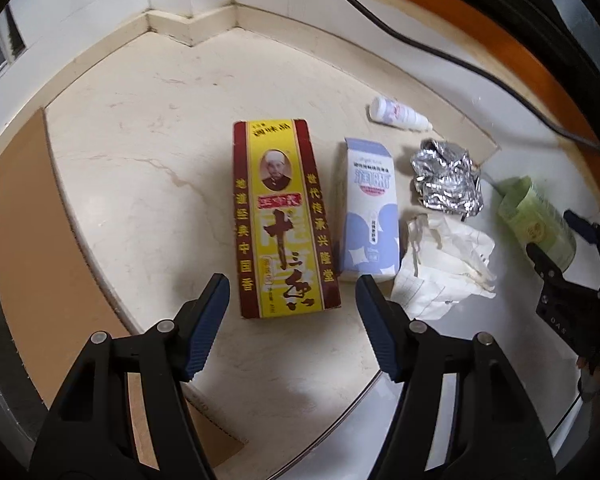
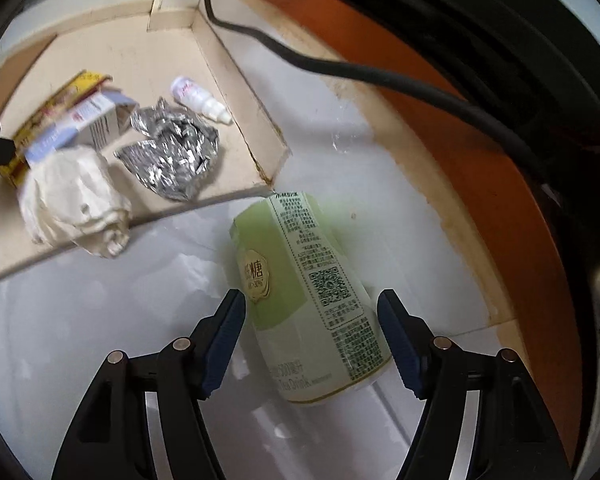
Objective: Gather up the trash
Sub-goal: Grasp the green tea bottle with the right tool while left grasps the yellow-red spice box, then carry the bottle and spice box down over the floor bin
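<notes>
Trash lies on a pale stone floor: a yellow-and-red spice box (image 1: 282, 216), a white-and-lilac carton (image 1: 370, 210), crumpled foil (image 1: 448, 180), crumpled white paper (image 1: 444, 264), a small white dropper bottle (image 1: 398, 114) and a green tea can (image 1: 536, 220) lying on its side. My left gripper (image 1: 290, 292) is open just above the near end of the spice box. My right gripper (image 2: 312, 312) is open with its fingers on either side of the green can (image 2: 304, 296), apart from it. The right gripper also shows at the left wrist view's right edge (image 1: 572, 264).
A black cable (image 2: 340, 68) runs along an orange strip (image 2: 480, 152) at the far right. A raised beige ledge (image 2: 260, 140) bounds the stone area, with white glossy floor (image 2: 80, 312) below. A brown cardboard sheet (image 1: 40, 260) lies to the left. White walls meet at a corner (image 1: 192, 20).
</notes>
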Demonstrator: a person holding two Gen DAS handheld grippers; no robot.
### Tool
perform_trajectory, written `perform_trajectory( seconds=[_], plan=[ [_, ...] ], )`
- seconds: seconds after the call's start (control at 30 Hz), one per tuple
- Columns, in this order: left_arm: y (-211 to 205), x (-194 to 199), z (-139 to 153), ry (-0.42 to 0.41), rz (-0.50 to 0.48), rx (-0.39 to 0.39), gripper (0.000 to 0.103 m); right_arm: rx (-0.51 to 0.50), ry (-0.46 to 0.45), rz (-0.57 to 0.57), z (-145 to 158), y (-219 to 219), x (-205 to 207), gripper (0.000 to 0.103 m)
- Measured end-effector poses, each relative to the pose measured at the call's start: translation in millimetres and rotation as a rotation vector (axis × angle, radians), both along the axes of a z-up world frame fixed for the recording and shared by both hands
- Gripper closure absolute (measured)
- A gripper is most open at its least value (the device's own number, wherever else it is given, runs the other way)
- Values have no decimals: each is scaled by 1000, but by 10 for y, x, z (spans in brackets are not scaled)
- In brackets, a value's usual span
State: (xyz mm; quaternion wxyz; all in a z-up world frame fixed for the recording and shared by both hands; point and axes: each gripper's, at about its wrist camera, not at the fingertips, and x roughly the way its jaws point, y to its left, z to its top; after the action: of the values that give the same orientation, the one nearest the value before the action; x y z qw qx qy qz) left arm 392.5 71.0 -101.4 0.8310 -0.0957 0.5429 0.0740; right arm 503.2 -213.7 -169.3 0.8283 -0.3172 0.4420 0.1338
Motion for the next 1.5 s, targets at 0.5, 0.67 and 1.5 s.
perform_trajectory(
  seconds=[0.5,0.67,1.5],
  plan=[
    [110,176,-207,57,5,12,45,-82,-16,42,-262,168,-10,27],
    [195,226,-252,61,25,3,45,-37,27,35,-181,176,4,29],
    [-106,-882,440,-133,16,12,48,72,-78,-25,159,105,-791,39]
  ],
)
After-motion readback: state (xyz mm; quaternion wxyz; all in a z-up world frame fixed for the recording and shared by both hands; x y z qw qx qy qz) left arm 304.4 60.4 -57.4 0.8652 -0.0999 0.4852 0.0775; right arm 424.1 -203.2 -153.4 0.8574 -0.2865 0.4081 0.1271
